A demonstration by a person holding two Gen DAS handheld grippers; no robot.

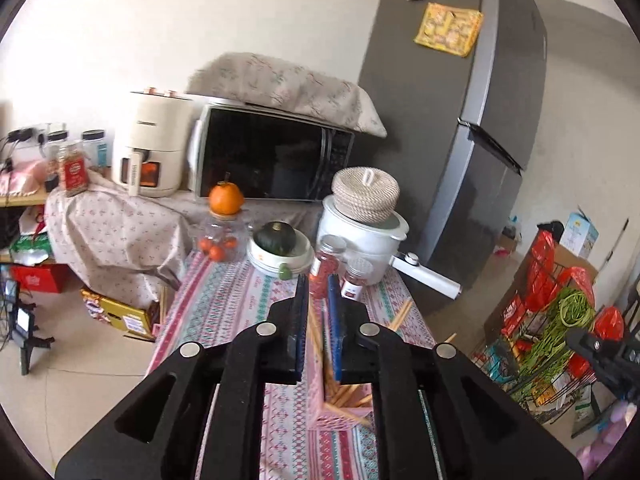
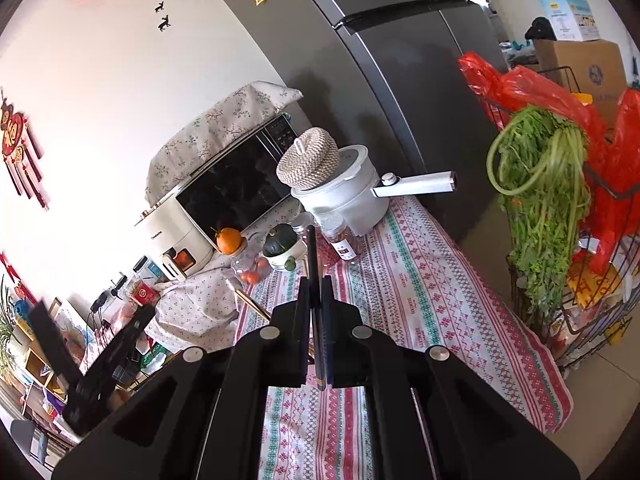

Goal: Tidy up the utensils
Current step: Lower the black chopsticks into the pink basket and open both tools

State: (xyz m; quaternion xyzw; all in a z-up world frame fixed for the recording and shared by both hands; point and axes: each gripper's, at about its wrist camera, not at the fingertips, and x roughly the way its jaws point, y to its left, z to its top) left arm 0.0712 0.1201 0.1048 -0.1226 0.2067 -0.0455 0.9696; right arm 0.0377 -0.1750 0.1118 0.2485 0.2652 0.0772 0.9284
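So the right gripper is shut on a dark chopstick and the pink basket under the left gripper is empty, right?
Not quite. In the left wrist view the pink basket holds wooden chopsticks. The rest stands: the right gripper is shut on a dark chopstick.

Lower centre of your left-wrist view: the pink basket of chopsticks blocks the path ahead. Mid-frame, jars, bowl and white pot close the table's far end. Your right-wrist view shows open cloth at centre right.
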